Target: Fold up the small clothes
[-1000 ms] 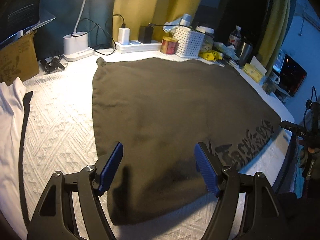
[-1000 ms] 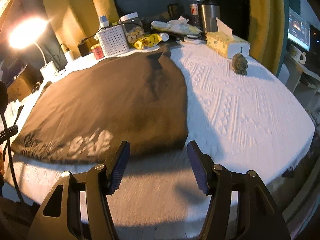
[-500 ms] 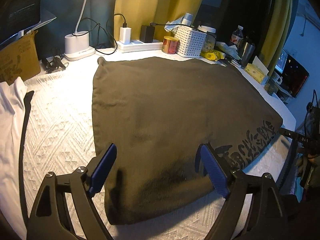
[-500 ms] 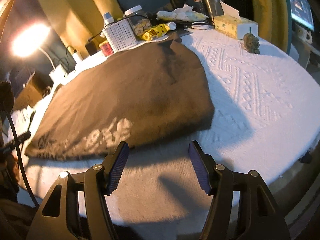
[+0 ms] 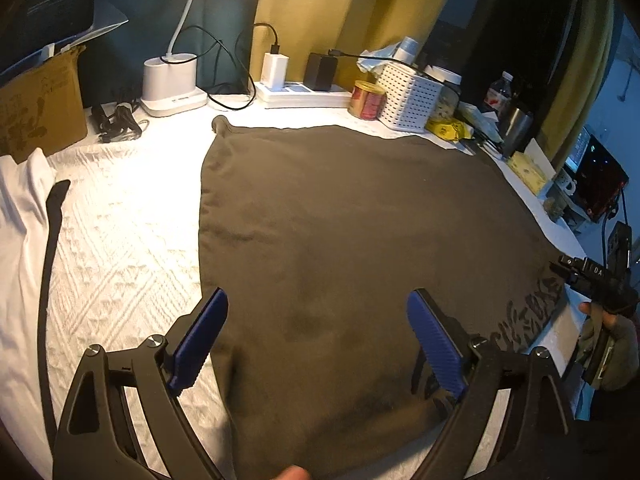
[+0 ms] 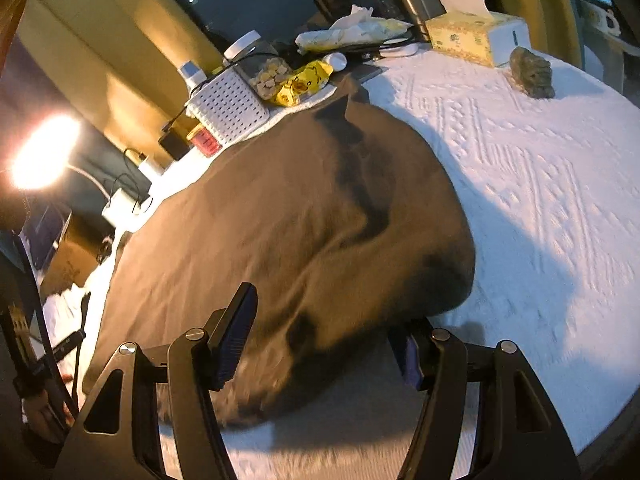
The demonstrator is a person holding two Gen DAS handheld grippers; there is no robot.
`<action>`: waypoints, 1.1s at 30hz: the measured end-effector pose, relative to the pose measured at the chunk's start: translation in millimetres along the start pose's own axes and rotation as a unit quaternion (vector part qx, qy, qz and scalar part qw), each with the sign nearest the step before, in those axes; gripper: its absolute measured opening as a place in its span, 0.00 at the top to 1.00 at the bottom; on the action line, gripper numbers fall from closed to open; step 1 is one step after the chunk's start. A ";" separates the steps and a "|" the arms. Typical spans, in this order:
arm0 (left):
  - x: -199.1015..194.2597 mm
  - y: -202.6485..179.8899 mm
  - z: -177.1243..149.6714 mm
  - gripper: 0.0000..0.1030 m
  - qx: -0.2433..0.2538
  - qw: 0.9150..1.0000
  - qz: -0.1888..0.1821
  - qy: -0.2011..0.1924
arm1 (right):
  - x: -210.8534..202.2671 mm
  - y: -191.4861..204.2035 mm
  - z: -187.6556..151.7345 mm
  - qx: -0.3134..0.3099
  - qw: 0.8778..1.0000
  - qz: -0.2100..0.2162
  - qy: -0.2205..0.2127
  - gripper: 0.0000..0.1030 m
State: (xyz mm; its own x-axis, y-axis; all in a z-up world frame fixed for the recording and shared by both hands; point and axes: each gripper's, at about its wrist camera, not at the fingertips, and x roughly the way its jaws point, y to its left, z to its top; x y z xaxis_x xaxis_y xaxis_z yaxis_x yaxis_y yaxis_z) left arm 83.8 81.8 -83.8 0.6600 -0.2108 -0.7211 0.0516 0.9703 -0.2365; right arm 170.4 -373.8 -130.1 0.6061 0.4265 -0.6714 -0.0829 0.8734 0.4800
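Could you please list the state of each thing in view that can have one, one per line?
Brown garment: spread flat, its near corner between the right gripper's jaws.
Left gripper: jaws opening over the garment's near edge, not gripping.
Right gripper: open, astride the garment's corner.
Desk lamp: switched on.
Tissue box: open, a tissue sticking out.
Jar: lid on.

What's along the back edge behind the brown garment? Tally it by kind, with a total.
Lamp base: 1
Chargers: 2
Can: 1
Basket: 1
Jar: 1
Water bottle: 1
Steel tumbler: 1
Tissue box: 1
Total: 9
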 end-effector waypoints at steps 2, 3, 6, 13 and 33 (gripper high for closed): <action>4.7 0.4 3.7 0.12 0.004 1.000 0.005 0.004 | 5.3 0.0 5.7 0.006 1.000 0.001 -0.002 0.36; 7.2 0.6 5.6 0.12 0.006 1.000 0.004 0.007 | 8.3 -0.4 8.7 0.010 1.000 0.002 -0.004 0.36; 11.6 3.9 10.6 0.12 0.001 1.000 -0.001 0.009 | 16.5 -1.1 18.1 0.015 1.000 0.003 -0.007 0.36; 17.6 10.5 22.9 0.12 0.003 1.000 0.001 0.003 | 36.8 4.4 37.5 0.014 1.000 -0.004 -0.011 0.36; 31.5 42.3 37.0 0.13 0.006 1.000 0.012 -0.011 | 79.3 39.8 64.4 -0.043 0.999 -0.031 0.004 0.84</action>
State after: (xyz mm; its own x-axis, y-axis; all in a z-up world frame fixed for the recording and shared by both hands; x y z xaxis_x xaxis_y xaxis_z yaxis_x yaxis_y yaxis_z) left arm 134.6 120.6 -92.4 0.6779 -0.1852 -0.7114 0.0445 0.9763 -0.2117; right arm 266.0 -320.4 -127.9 0.6055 0.3727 -0.7032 -0.1136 0.9150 0.3872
